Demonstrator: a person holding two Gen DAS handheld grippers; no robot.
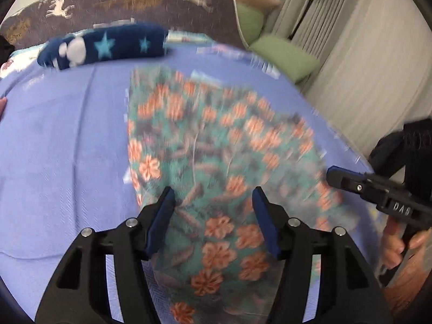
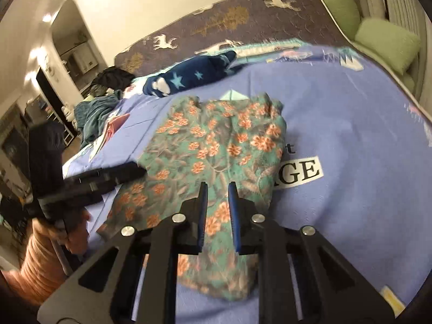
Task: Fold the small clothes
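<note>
A teal garment with orange flowers (image 1: 216, 167) lies spread on the blue bedsheet (image 1: 67, 148); it also shows in the right wrist view (image 2: 216, 145). My left gripper (image 1: 213, 197) is open just above the garment's near part, empty. My right gripper (image 2: 218, 189) hovers over the garment's near edge with its jaws a narrow gap apart and nothing between them. The right gripper also shows at the right edge of the left wrist view (image 1: 378, 194), and the left gripper at the left of the right wrist view (image 2: 108, 175). The left view is motion-blurred.
A folded dark blue item with stars (image 1: 105, 46) lies at the far side of the bed (image 2: 189, 78). Green cushions (image 1: 283, 56) and a curtain (image 1: 351, 67) stand to the right. A pile of dark clothes (image 2: 108, 86) lies at the bed's far left.
</note>
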